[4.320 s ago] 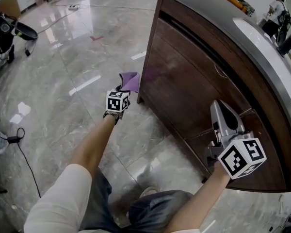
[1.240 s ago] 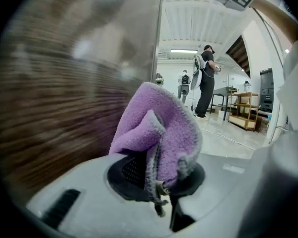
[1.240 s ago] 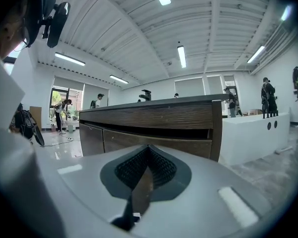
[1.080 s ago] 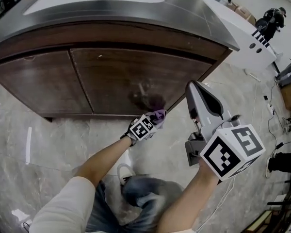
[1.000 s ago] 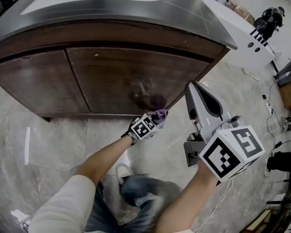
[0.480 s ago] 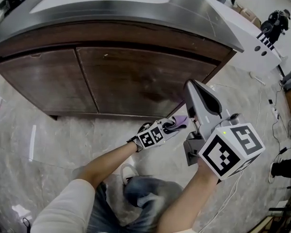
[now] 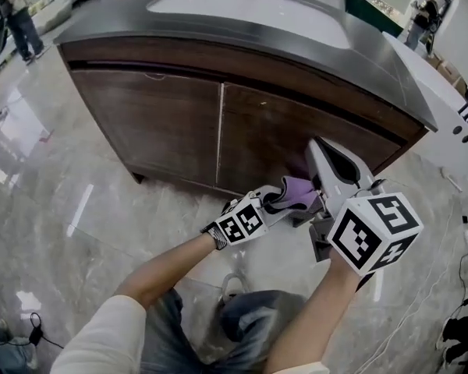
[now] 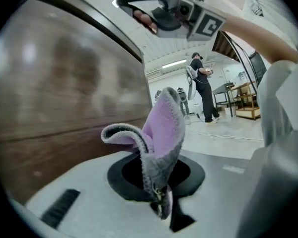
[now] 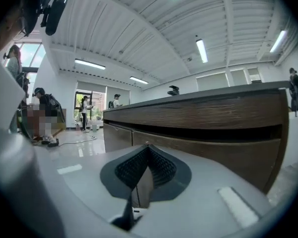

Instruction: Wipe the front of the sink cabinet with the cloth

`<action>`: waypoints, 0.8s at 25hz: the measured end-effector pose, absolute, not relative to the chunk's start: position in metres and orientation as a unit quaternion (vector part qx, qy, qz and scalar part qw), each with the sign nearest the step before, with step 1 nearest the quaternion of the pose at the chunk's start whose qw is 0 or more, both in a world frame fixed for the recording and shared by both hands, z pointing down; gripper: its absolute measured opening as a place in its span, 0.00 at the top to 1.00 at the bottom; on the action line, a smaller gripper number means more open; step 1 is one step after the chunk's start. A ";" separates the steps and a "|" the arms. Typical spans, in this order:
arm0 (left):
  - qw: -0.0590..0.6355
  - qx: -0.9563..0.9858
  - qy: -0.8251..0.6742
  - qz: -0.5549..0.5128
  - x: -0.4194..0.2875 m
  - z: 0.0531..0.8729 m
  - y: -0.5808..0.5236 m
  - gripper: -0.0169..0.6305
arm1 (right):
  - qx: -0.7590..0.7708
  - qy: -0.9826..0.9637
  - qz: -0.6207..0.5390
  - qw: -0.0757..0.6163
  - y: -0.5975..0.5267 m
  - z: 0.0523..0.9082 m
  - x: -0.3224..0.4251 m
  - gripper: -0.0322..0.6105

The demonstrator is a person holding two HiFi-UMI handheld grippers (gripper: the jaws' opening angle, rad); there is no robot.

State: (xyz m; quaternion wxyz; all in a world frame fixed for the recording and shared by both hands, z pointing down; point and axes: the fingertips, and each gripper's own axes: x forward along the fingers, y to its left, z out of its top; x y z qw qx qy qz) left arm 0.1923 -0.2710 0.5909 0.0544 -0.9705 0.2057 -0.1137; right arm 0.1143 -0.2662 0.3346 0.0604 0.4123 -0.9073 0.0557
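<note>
Jaws of left gripper [image 7: 283, 202] clamp cloth [image 7: 299, 191], forearm [image 7: 170, 260] extended toward cabinet [image 7: 156, 123].

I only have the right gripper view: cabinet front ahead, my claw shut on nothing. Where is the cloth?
Observer: The left claw is shut on the purple cloth, pinching its lower end.
Operator: Is it on the wood?
Observer: The head view puts it low by the cabinet's right door; I cannot tell whether it touches.
Operator: How near are the two claws?
Observer: Near. In the head view the cloth lies just left of the right claw.
</note>
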 end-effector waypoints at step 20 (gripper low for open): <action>0.125 -0.831 0.536 -0.081 -0.141 0.424 -0.245 0.90 | 0.196 -0.980 0.027 0.027 -0.231 0.332 -0.079 0.94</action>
